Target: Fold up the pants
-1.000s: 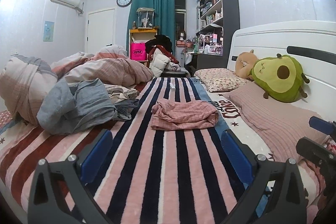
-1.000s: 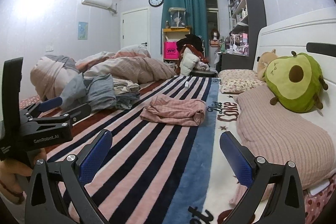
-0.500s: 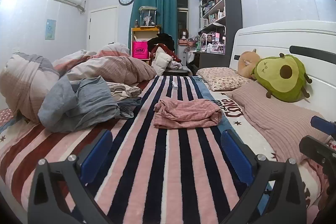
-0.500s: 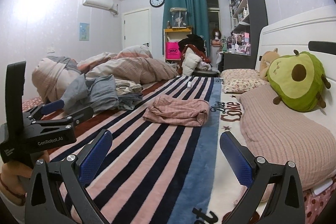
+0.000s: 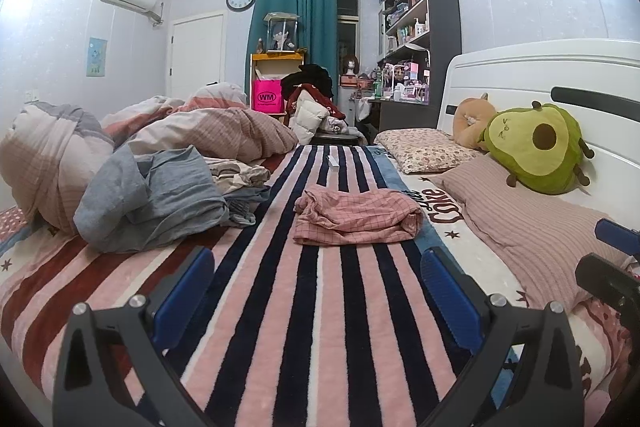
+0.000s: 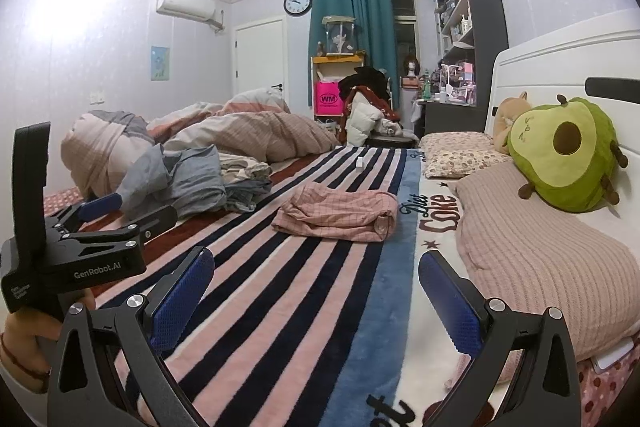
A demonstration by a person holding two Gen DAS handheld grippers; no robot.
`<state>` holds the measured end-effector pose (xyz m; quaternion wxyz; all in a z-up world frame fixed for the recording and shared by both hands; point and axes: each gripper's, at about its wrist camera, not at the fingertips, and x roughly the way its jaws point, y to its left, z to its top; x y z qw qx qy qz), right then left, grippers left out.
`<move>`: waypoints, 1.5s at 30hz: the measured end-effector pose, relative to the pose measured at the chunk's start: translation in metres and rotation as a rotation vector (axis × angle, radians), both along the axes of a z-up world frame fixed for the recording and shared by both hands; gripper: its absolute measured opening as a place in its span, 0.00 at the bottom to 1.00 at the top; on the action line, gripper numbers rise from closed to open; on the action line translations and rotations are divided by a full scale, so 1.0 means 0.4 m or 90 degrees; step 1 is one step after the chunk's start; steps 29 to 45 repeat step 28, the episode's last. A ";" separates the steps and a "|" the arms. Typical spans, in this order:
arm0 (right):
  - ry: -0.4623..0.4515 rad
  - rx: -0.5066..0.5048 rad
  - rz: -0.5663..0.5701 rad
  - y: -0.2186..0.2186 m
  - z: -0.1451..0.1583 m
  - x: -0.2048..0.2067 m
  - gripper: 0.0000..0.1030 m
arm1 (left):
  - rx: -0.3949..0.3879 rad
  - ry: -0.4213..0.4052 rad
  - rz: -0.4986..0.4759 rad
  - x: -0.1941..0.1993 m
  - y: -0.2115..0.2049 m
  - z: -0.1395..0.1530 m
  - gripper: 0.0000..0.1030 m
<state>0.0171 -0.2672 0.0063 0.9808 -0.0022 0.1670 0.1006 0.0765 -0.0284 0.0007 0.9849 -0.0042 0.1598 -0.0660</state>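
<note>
Pink checked pants [image 5: 356,217] lie folded in a bundle on the striped blanket in the middle of the bed; they also show in the right wrist view [image 6: 340,213]. My left gripper [image 5: 316,291] is open and empty, held above the blanket well short of the pants. My right gripper [image 6: 316,291] is open and empty too, over the blue stripe near the pillow side. The left gripper's body [image 6: 80,247] shows at the left of the right wrist view.
A heap of grey and blue clothes [image 5: 156,199] and a bunched duvet [image 5: 208,135] lie at the left. Pillows [image 5: 528,227] and an avocado plush [image 5: 540,147] line the headboard at the right. A small white object [image 5: 333,163] lies beyond the pants.
Both grippers have drifted slightly; the pants look a little nearer and larger. Both stay open and empty. The pants have not moved.
</note>
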 end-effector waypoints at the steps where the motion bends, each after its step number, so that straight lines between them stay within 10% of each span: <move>1: 0.000 0.000 0.000 0.000 0.000 0.000 0.99 | 0.001 0.000 0.000 -0.002 -0.001 0.000 0.99; 45: 0.001 0.001 -0.001 -0.004 -0.003 -0.002 0.99 | 0.005 -0.003 -0.004 -0.008 -0.013 0.004 0.99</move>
